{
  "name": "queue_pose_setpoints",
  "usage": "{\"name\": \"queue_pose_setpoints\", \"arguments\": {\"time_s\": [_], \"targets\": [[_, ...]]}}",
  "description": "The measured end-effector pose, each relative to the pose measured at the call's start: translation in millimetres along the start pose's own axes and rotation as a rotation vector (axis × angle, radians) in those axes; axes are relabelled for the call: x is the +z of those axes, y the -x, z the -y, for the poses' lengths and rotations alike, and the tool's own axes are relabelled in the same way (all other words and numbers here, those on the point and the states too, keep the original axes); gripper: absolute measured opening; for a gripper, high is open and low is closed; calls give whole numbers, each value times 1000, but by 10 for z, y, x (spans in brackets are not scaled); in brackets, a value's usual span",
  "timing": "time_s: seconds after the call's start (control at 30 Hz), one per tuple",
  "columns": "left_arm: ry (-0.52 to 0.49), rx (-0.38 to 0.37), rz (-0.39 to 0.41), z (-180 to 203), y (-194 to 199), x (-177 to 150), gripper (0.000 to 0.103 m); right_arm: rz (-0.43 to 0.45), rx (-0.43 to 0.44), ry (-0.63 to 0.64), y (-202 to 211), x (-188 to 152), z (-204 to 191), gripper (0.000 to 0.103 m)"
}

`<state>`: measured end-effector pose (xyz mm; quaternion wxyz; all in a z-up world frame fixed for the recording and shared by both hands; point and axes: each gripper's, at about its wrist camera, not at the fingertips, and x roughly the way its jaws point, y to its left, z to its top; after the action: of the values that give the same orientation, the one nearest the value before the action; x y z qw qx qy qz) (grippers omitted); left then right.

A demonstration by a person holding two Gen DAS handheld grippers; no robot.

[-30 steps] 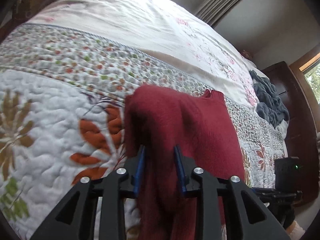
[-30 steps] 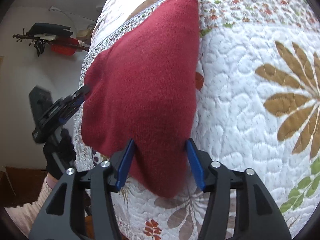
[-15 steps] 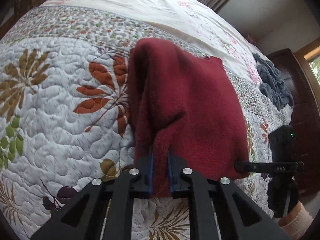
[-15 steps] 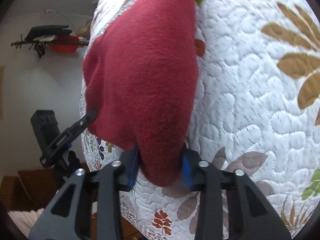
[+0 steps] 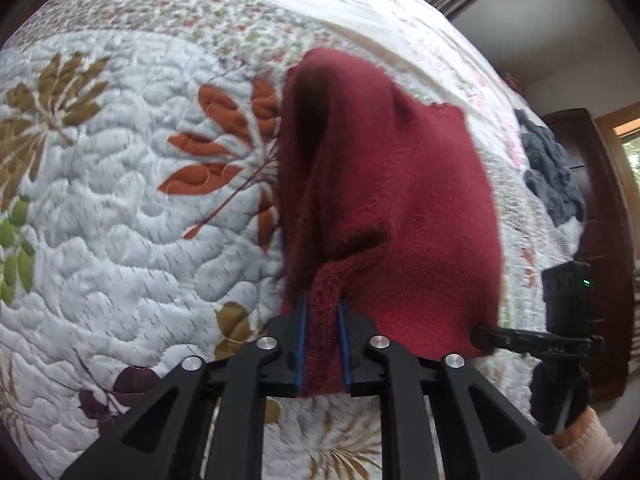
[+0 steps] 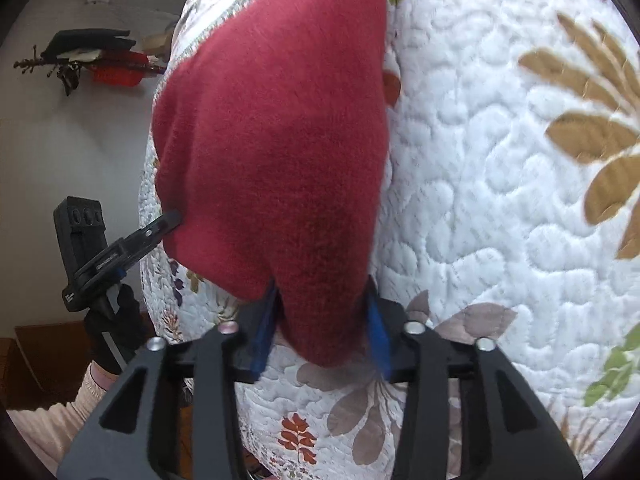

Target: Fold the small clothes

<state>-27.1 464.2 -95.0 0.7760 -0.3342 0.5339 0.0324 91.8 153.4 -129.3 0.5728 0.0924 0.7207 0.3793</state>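
Pinching red sweater (image 5: pixel 400 200) hem, left hand-held gripper (image 5: pixel 322 312) clamped narrow, right hand-held gripper (image 6: pixel 324 312) gripping thicker bunch, above quilt (image 5: pixel 120 220)

Left hand-held gripper (image 5: pixel 322 330) clamped, right hand-held gripper (image 6: pixel 322 320) clamped

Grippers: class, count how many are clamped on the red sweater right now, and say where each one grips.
2. The left gripper pinches a bunched near edge of the red sweater; the right gripper holds the other near corner. None seems hidden.
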Motion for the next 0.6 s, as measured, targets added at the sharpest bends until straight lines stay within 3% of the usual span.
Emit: {"name": "queue_pose_setpoints", "arguments": {"time_s": [0.07, 0.2, 0.33, 0.43, 0.5, 0.53, 0.6], "targets": [[-15, -9, 67, 43, 183, 109, 43, 42, -14, 18, 128, 61, -59, 50], [-29, -40, 131, 100, 227, 449, 46, 87, -5, 4, 203, 183, -79, 53], [14, -49, 134, 55, -59, 875, 46, 106, -10, -5, 129, 295, -88, 53], [37, -69, 153, 55, -199, 1088, 42, 119, -22, -8, 68, 348, -99, 53], [6, -75, 192, 147, -200, 1147, 28, 124, -18, -15, 45, 335, -65, 53], [-15, -80, 215, 189, -172, 1165, 13, 126, -15, -21, 29, 328, -50, 53], [-84, -86, 281, 306, -67, 1155, 10, 127, -10, -26, 4, 264, 3, 53]]}}
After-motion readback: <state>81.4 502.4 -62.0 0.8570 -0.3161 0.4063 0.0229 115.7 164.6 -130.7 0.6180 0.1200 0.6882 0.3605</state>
